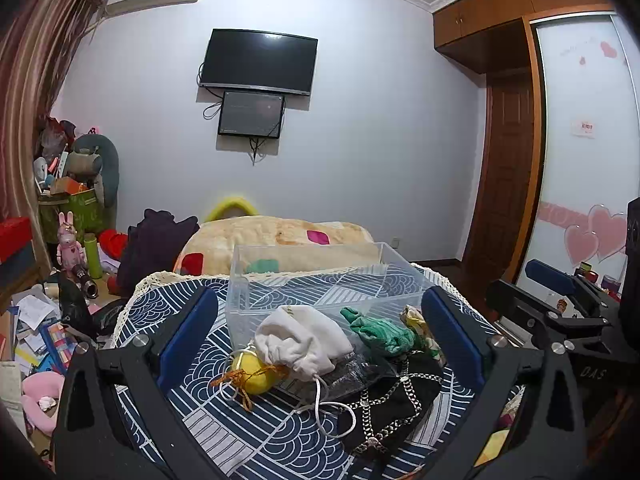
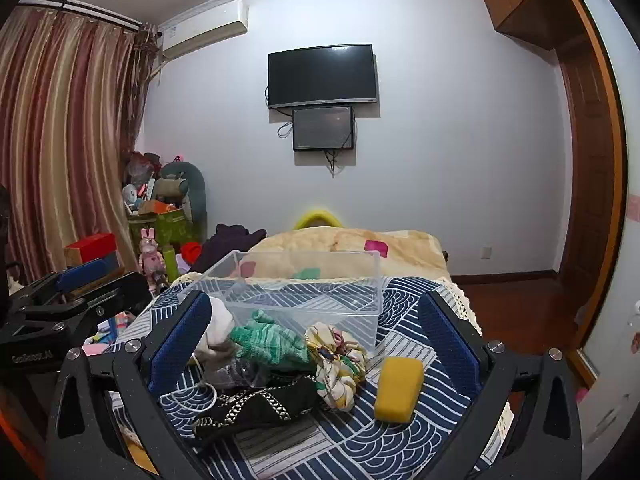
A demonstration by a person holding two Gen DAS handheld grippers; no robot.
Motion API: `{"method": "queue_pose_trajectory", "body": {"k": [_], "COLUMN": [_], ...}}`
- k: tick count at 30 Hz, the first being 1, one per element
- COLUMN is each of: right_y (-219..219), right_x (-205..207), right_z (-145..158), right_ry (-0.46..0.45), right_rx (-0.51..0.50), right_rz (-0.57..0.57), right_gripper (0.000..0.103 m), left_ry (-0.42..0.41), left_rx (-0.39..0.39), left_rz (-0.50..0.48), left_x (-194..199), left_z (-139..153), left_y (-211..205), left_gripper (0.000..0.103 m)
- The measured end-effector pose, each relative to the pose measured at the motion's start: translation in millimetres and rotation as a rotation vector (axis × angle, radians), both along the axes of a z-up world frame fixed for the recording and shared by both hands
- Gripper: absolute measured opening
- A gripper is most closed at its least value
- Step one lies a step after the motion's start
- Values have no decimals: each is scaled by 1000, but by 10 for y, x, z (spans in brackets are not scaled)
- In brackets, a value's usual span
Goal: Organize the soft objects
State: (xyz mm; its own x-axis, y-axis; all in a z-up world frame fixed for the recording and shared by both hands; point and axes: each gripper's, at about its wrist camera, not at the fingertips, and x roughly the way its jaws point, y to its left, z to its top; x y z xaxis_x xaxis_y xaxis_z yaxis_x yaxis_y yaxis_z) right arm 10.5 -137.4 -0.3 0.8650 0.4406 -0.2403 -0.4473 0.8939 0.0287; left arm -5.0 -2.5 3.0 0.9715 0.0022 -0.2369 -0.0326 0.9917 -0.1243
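A clear plastic bin (image 1: 320, 280) (image 2: 304, 288) stands empty on the blue patterned table (image 1: 248, 432). In front of it lie a white drawstring pouch (image 1: 304, 344), a yellow ball with orange cord (image 1: 256, 376), a green knitted cloth (image 1: 380, 332) (image 2: 272, 340), a floral scrunchie (image 2: 336, 364), a black item with silver chain (image 1: 396, 404) (image 2: 260, 404) and a yellow sponge (image 2: 398, 388). My left gripper (image 1: 320, 332) is open and empty, its fingers either side of the pile. My right gripper (image 2: 316, 336) is open and empty, likewise above the pile.
A bed with a beige blanket (image 1: 276, 240) lies behind the table. Clutter, boxes and toys (image 1: 60, 264) fill the floor at the left. A wardrobe (image 1: 560, 140) stands at the right. A TV (image 2: 322, 74) hangs on the far wall.
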Motion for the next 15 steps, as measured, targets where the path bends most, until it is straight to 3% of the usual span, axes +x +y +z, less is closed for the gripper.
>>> {"method": "queue_pose_trajectory", "body": {"k": [15], "right_y": [-21], "right_x": [-68], "right_z": [48], "right_ry": [-11], "right_rx": [8], "right_rz": [2], "right_gripper": [103], "left_ry": [-3], "left_rx": [2], "left_rz": [4], "left_x": [2], "left_z": [0], "left_y": [-16], "left_gripper": [103]}}
